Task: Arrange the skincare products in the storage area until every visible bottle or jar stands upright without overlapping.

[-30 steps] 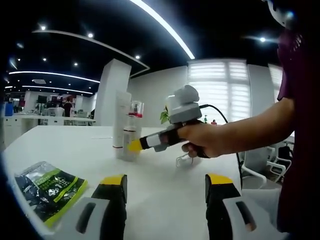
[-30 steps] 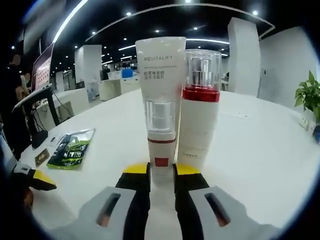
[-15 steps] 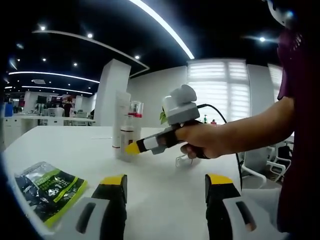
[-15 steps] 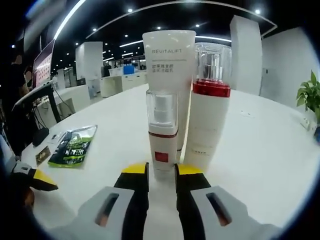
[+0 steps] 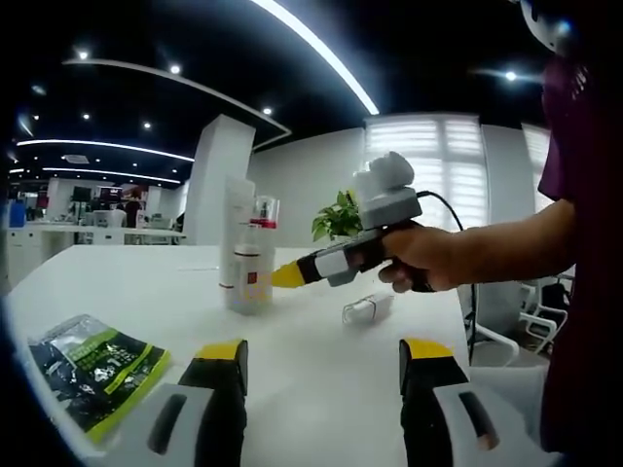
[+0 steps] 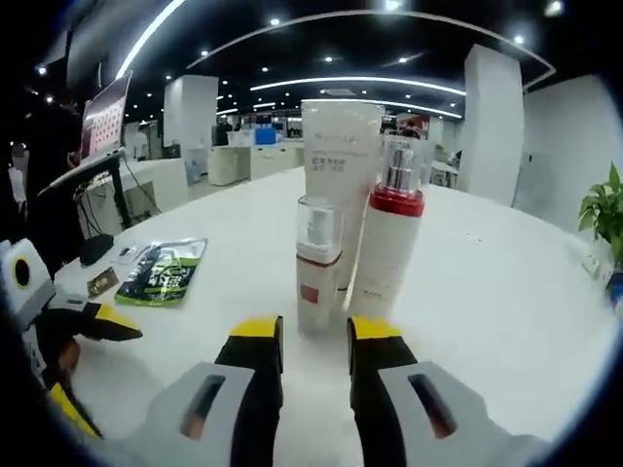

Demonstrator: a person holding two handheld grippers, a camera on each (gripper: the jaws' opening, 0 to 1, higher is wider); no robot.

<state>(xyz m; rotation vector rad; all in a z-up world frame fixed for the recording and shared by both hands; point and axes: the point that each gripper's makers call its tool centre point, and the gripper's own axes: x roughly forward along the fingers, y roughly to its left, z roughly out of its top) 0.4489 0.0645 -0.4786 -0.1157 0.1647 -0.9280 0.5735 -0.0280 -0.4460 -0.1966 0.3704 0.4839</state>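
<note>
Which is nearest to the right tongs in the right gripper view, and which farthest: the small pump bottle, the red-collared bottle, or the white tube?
1. Small pump bottle, straight ahead of the right tongs.
2. Red-collared bottle, just behind, to its right.
3. White tube, farthest, standing behind both.

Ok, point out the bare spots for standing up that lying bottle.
Bare table right of the pump bottle, and between the small bottle and sachet. Crowded where tube and both bottles cluster. Lying bottle.
</note>
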